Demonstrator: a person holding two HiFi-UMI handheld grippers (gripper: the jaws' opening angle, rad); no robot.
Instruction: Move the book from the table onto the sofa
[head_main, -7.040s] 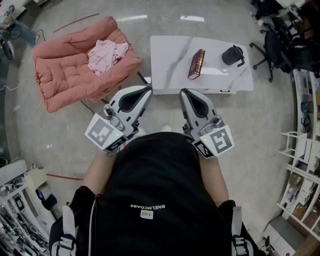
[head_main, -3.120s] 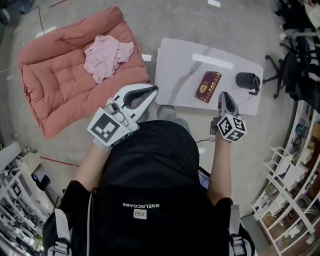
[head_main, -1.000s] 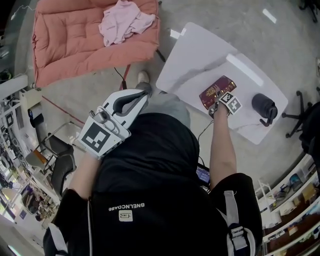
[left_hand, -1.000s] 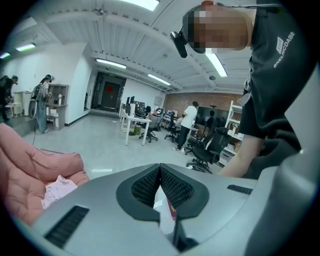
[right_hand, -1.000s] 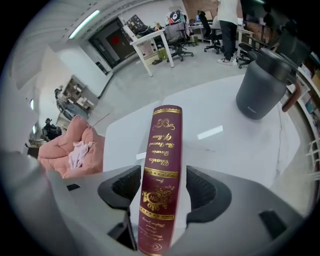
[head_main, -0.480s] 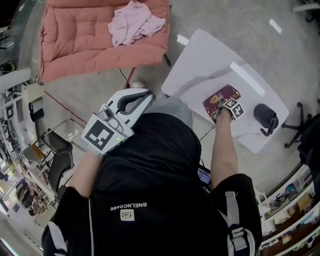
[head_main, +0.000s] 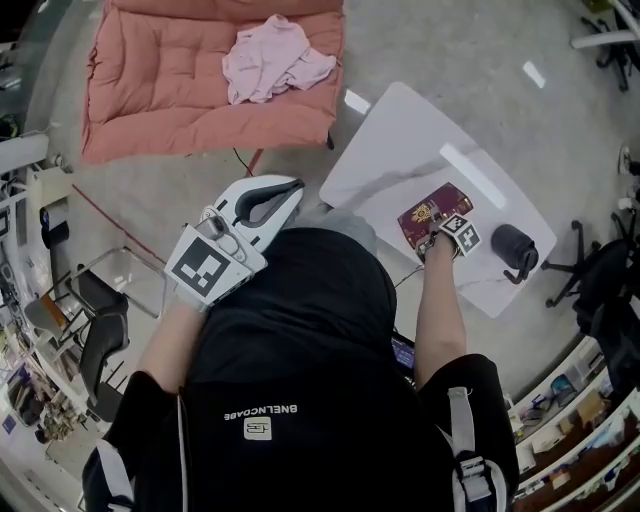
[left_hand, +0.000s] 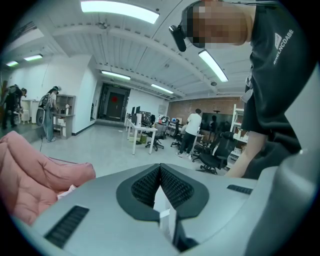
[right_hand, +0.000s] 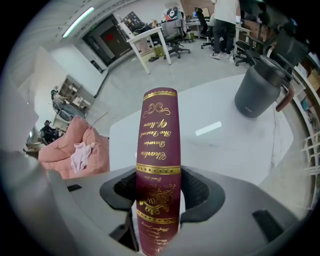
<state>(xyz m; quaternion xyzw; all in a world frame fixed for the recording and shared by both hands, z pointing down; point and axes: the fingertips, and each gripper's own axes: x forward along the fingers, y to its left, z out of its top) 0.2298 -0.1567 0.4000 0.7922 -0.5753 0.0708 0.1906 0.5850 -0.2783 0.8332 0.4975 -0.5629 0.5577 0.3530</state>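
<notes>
Book (right_hand: 158, 150) is pinched by its spine in the right gripper (right_hand: 158, 195), whose jaws were just closing on it, at the table's (head_main: 400, 130) near edge, so I'd say grab done, whole carry to the sofa (head_main: 160, 90) left; left gripper (left_hand: 160, 186) is closed and empty.
</notes>
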